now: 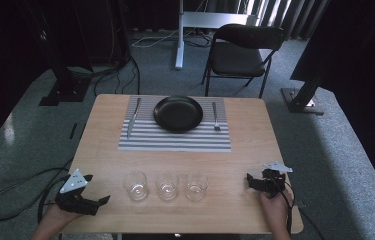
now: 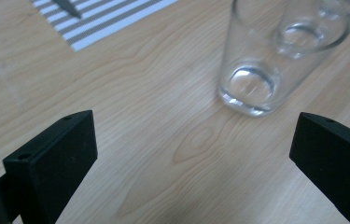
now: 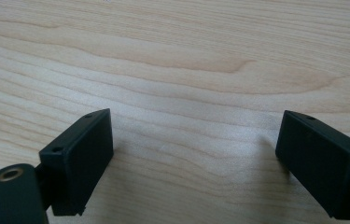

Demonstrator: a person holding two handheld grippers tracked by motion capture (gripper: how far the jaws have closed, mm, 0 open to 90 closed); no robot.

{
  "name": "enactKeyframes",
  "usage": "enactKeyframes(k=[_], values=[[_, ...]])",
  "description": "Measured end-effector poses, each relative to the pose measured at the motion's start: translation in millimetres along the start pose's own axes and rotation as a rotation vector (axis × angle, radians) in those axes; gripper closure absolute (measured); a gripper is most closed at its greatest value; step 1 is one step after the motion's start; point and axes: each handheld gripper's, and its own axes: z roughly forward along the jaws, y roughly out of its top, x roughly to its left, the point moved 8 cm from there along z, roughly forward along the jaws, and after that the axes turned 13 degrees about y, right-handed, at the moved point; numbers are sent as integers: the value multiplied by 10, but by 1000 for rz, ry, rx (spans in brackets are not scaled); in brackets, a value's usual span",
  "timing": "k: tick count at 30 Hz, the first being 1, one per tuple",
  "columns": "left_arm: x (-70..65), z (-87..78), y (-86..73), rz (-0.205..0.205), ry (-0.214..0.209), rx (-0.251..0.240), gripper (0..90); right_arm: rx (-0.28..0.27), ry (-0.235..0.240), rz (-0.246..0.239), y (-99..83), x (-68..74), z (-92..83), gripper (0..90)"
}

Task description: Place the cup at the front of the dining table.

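**Left gripper lines up on the nearest glass**

Clearly, my left gripper (image 1: 95, 202) is the one placed for the work: in the left gripper view its jaws are spread wide with nothing between them, and the nearest glass (image 2: 252, 60) stands upright just ahead, offset toward the right-hand jaw. So I judge the approach needs a small shift that way before closing.

Taking that glass (image 1: 136, 185) as my landmark, the middle glass (image 1: 167, 185) stands just beside it, and the far glass (image 1: 196, 185) beyond that, all three in one row along the table (image 1: 255, 135). Each looks empty.

My right gripper (image 1: 253, 181) sits well past the far glass, jaws apart over bare wood. Behind the landmark glass lies the striped placemat (image 1: 175, 142) carrying a black plate (image 1: 178, 113), also empty.
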Motion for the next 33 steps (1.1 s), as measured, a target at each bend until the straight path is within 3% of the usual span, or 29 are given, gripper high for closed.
enactKeyframes(k=[4,12,15,28,29,33], values=[[-53,-34,126,-5,-46,-39,11,0,0,0,0,0,0,106],[-206,12,385,41,-92,-66,11,0,0,0,0,0,0,106],[-276,54,461,73,-101,-61,11,0,0,0,0,0,0,106],[-449,195,624,126,-155,-39,11,1,0,-1,0,-1,0,106],[-514,250,679,147,-168,-30,12,0,0,0,0,0,0,106],[-582,302,734,167,-191,-21,11,-1,0,-2,0,-2,1,106]])
